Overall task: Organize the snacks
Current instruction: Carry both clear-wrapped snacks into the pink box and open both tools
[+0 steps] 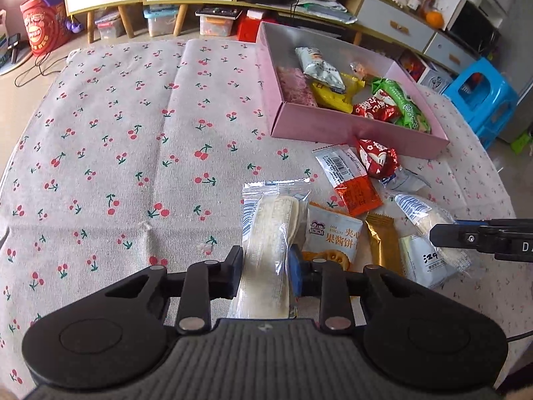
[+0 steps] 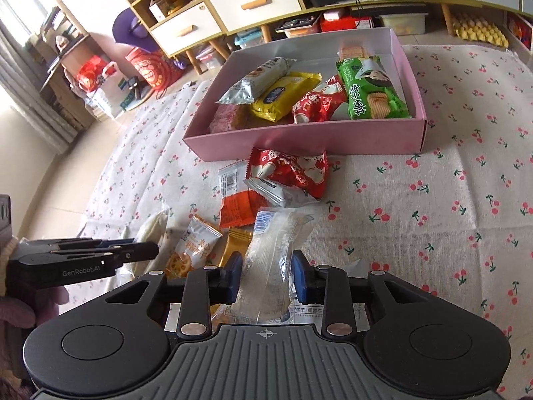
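Gripping one clear-wrapped wafer pack each, both grippers sit over the loose snack pile on the cherry-print tabletop.
The left gripper pinches its wafer pack; the right gripper closes on another clear pack. The slick film may slip out short of the pink box, or drag the jam biscuit packet along.
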A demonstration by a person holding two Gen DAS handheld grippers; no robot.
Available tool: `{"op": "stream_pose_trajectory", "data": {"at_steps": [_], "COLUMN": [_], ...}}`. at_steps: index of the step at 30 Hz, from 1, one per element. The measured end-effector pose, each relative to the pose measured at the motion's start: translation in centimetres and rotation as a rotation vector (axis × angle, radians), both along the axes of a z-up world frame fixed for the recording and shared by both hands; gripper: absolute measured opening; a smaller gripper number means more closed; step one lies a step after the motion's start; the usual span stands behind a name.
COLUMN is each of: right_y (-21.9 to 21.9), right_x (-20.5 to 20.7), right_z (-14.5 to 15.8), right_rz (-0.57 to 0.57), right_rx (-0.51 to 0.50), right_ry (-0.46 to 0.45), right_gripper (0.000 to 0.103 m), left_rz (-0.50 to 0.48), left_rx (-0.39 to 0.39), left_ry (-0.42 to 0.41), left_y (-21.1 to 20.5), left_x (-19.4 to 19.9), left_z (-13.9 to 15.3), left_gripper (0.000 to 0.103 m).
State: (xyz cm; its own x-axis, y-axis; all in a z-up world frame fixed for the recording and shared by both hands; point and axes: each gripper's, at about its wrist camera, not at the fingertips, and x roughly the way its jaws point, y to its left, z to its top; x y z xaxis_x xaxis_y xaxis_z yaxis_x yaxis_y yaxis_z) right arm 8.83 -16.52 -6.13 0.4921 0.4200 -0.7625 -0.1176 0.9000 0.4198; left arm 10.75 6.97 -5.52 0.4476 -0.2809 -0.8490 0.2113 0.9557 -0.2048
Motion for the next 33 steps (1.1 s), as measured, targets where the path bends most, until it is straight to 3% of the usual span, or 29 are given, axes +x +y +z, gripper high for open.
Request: {"op": "stream_pose_trajectory", "data": {"at_steps": [13,33], "right_y": [-2.3,-4.9], "right_x": [0.2,5.6], "right_z": [2.4,4.7], "right_rz": [-0.069,-0.219], "right_rx": [0.134,0.250], "right_ry": [-0.008,-0.098], "right_gripper": [0.029,0.029], "left_rz": [0.053,0.109], "left_rx": [-0.083,-0.175], "left_ry": [-0.029,-0.067], "left_y": [-0.5,-5.0], "left_x": [0.7,5.2], "left_z": [2.2,3.8], "left_gripper": [0.025,0.025]}}
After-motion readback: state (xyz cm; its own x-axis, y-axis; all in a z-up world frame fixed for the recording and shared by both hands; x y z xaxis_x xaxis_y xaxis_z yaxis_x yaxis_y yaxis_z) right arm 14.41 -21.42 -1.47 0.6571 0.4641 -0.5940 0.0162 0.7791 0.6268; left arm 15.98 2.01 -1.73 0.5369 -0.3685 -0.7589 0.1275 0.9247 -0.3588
